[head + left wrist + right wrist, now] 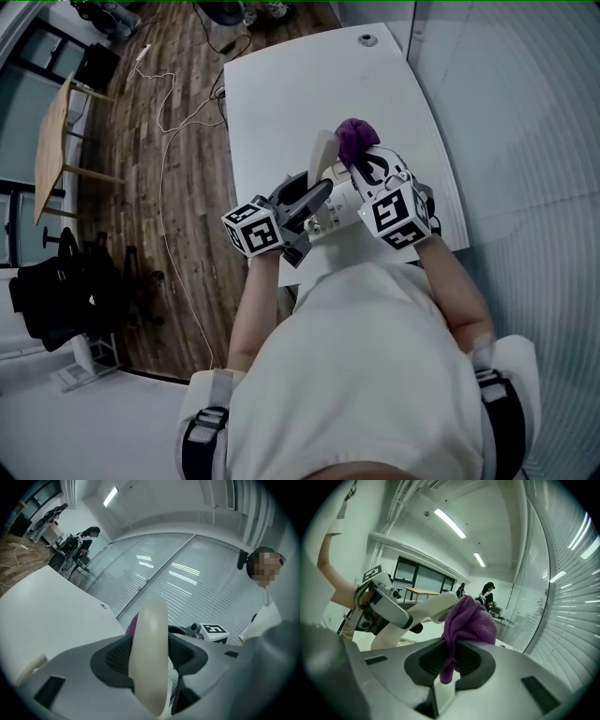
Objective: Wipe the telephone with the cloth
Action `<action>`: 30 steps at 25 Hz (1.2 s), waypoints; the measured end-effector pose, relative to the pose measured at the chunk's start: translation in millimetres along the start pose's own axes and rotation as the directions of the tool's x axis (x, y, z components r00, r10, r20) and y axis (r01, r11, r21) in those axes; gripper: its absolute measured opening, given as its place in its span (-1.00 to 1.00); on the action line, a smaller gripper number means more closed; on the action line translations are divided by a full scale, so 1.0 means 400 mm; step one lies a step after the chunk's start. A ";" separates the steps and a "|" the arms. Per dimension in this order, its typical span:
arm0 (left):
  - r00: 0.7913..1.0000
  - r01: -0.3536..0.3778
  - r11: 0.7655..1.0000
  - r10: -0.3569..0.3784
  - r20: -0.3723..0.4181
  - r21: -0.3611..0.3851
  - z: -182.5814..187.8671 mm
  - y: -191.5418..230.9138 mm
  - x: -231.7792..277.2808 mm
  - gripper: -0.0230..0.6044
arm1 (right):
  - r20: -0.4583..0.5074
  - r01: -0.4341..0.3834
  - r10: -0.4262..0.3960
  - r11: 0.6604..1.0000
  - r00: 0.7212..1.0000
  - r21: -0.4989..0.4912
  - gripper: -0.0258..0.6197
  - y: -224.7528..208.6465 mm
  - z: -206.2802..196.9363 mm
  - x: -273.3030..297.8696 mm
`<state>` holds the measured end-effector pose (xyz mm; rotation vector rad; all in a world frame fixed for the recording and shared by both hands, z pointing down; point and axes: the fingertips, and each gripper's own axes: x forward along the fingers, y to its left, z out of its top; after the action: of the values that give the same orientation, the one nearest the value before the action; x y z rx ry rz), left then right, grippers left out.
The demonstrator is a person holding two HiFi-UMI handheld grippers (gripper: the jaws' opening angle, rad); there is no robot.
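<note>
A cream telephone handset is held up above the white table, and my left gripper is shut on it. In the left gripper view the handset fills the gap between the jaws, both pads pressing its sides. My right gripper is shut on a bunched purple cloth. In the right gripper view the cloth bulges above the jaws and touches the handset near its upper end. The left gripper shows there at the left. A coiled cord lies on the table.
The table has a round cable hole at its far end. A glass wall with blinds runs along the table's right side. Wood floor with loose cables lies to the left, with a wooden table beyond.
</note>
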<state>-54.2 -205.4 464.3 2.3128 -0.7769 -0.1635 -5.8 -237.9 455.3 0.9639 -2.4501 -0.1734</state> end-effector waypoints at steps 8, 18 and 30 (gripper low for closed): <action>0.999 0.007 1.000 -0.006 0.049 -0.029 0.017 -0.003 -0.001 -0.16 | -0.004 -0.027 0.026 0.994 1.000 -0.108 -0.78 0.050 0.013 -0.001; 0.995 0.016 0.998 -0.011 0.094 -0.059 0.040 -0.012 -0.010 -0.16 | -0.025 -0.045 0.041 0.976 0.999 -0.214 -0.78 0.090 0.013 -0.014; 0.994 0.010 0.998 -0.002 0.112 -0.068 0.065 -0.012 -0.006 -0.16 | -0.056 -0.096 0.080 0.919 0.995 -0.383 -0.78 0.149 0.013 -0.008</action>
<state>-62.1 -216.0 441.3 2.2565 -0.8071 -0.3205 -42.4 -191.7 466.9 0.6746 -2.2957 -0.5771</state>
